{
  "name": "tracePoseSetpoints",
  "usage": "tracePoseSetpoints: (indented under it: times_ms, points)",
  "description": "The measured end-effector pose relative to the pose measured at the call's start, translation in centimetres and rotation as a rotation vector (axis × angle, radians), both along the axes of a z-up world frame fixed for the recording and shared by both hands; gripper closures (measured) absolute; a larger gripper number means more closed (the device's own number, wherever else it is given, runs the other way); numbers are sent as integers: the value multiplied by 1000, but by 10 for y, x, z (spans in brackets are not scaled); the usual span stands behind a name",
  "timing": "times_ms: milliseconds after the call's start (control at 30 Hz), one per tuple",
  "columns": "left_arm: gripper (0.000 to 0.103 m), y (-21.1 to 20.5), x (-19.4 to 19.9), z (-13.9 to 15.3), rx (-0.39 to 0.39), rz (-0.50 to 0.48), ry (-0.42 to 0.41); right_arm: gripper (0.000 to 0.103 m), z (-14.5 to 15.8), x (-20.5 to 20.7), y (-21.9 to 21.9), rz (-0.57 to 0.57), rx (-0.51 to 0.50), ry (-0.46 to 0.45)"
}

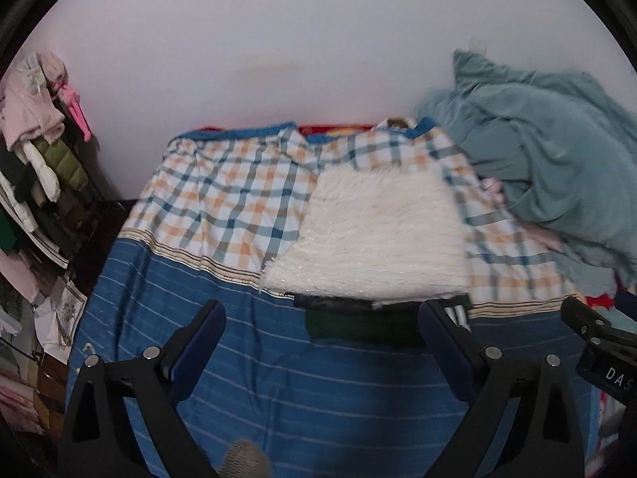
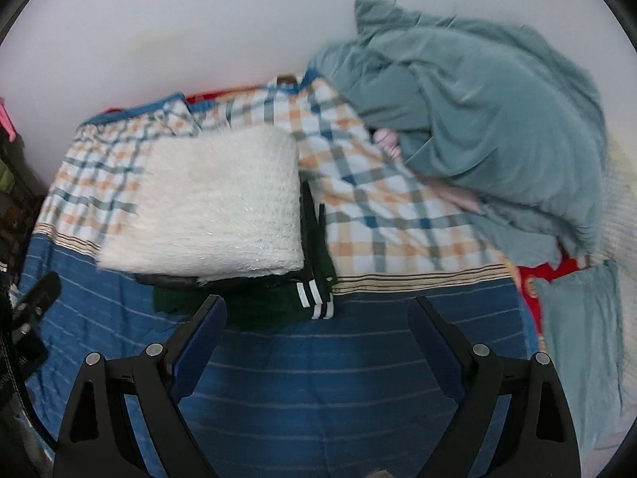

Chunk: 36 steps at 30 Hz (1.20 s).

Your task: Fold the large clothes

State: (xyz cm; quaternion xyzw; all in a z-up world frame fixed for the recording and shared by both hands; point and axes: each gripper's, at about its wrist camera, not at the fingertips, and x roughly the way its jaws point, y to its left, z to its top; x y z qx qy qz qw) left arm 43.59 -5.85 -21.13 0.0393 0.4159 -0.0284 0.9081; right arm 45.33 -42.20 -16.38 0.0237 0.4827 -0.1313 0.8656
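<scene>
1. A folded white fluffy garment point(image 1: 370, 235) point(image 2: 207, 207) lies flat on the bed, on top of a stack of darker folded clothes.
2. Under it, a dark green garment point(image 1: 358, 326) point(image 2: 262, 310) with white-striped cuffs point(image 2: 314, 298) sticks out at the near edge; a black layer seems to sit between the two, though blur makes that hard to confirm.
3. The stack rests on a bedsheet point(image 1: 223, 199) point(image 2: 398, 223), checked in orange and blue at the far part and blue with thin pale stripes nearer the cameras.
4. The left gripper point(image 1: 322, 338) hangs above the striped part just in front of the stack, fingers wide apart and holding nothing.
5. The right gripper point(image 2: 318, 330) hovers close to the stack's near right corner, likewise spread wide and empty.
6. A crumpled teal blanket point(image 1: 549, 159) point(image 2: 497, 119) is heaped against the white wall point(image 1: 278, 40) to the right.
7. Hanging clothes point(image 1: 36, 127) crowd the left edge of the left wrist view.
</scene>
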Motion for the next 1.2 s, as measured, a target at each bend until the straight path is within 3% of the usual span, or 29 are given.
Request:
tracePoseSetpoints:
  times_ms: [300, 533, 867, 1200]
  points:
    - [4, 6, -104, 106, -7, -17, -60, 9, 168, -142, 29, -37, -25, -156]
    - [4, 24, -162, 157, -25, -6, -80, 9, 253, -228, 51, -25, -64, -228]
    - [4, 41, -207, 197, -23, 11, -141, 9, 311, -301, 74, 17, -58, -289]
    - [4, 47, -231, 211, -40, 17, -181, 9, 324, -331, 86, 45, -87, -320]
